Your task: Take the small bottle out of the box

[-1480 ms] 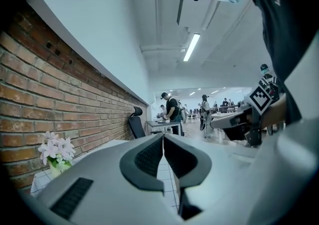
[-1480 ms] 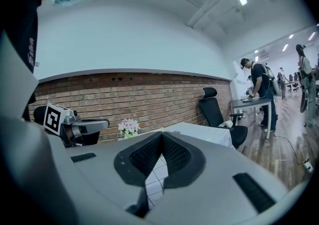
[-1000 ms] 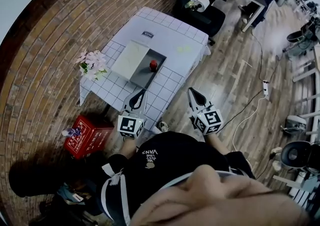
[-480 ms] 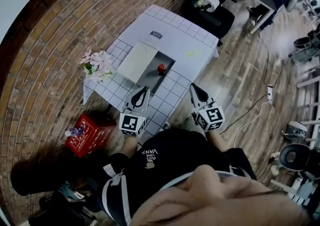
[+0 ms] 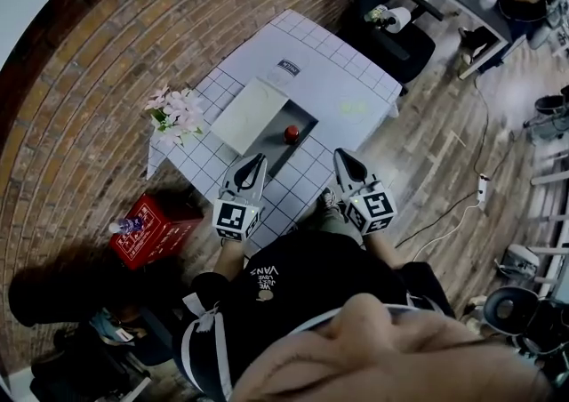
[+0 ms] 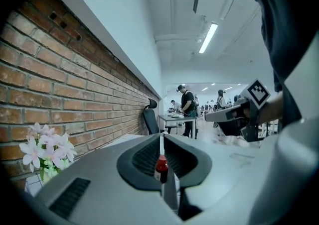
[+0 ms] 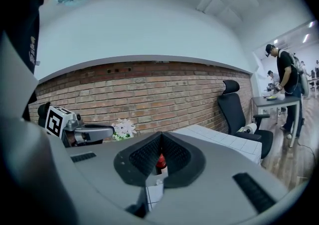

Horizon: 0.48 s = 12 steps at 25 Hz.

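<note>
Nothing is done yet: the small bottle (image 5: pixel 291 133) stands inside the open box (image 5: pixel 267 149) on the table (image 5: pixel 342 80), while my left claw (image 5: pixel 259 159) and right claw (image 5: pixel 339 155) hover clenched and empty, short of it

small bottle (image 7: pixel 160 162) partly behind right hand-held gripper (image 7: pixel 161 137), table label (image 5: pixel 289 63) unreadable
</note>
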Each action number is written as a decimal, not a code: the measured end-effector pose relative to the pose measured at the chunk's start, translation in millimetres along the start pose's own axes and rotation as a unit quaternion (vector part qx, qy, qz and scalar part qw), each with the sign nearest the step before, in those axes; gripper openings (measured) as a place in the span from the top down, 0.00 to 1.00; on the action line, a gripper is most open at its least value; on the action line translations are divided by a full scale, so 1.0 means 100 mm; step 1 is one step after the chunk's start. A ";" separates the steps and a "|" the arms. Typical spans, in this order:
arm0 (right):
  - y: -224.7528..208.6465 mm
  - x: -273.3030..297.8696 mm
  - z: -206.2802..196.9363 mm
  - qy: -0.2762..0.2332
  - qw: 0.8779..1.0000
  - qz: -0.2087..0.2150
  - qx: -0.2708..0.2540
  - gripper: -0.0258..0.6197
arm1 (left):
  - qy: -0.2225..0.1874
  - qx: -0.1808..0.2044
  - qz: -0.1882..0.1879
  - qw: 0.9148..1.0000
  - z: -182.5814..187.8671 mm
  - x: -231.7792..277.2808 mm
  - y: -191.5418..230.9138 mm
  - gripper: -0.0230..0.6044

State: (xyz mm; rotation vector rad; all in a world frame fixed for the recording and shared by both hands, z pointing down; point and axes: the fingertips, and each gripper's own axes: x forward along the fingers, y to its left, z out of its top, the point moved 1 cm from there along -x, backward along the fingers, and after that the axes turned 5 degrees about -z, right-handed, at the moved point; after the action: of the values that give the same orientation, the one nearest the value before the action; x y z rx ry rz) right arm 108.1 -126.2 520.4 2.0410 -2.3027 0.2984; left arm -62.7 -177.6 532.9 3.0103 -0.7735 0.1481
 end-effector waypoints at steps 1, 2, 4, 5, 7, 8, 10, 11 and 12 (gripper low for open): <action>-0.03 0.05 0.01 0.001 1.000 0.008 -0.002 0.97 | 0.000 0.000 0.005 1.000 0.00 0.04 0.01 0.94; -0.05 0.10 0.01 0.001 1.000 0.017 -0.004 0.97 | 0.001 -0.001 0.011 1.000 0.01 0.08 0.02 0.94; -0.09 0.19 0.01 0.006 0.999 0.034 -0.008 0.97 | 0.005 -0.002 0.021 1.000 0.00 0.14 0.03 0.94; -0.11 0.23 0.01 0.011 0.999 0.042 -0.010 0.97 | 0.010 -0.002 0.026 1.000 -0.03 0.17 0.03 0.94; -0.14 0.32 0.01 0.023 0.998 0.056 -0.008 0.97 | 0.020 -0.005 0.036 0.999 -0.09 0.24 0.05 0.94; -0.15 0.36 0.02 0.029 0.998 0.062 -0.007 0.97 | 0.024 -0.007 0.040 0.999 -0.11 0.27 0.06 0.94; -0.17 0.44 0.03 0.029 0.997 0.074 -0.009 0.97 | 0.032 -0.006 0.046 0.998 -0.14 0.33 0.08 0.94; -0.19 0.48 0.03 0.028 0.996 0.081 -0.012 0.97 | 0.035 -0.003 0.048 0.998 -0.16 0.37 0.08 0.94; -0.20 0.52 0.04 0.030 0.996 0.087 -0.015 0.97 | 0.038 -0.001 0.052 0.998 -0.18 0.40 0.08 0.94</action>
State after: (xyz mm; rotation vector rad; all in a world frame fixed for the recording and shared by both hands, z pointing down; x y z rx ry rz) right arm 121.8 -179.7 527.6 1.7952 -2.4370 0.3263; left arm -32.7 -202.6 554.5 2.9435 -0.9207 0.2629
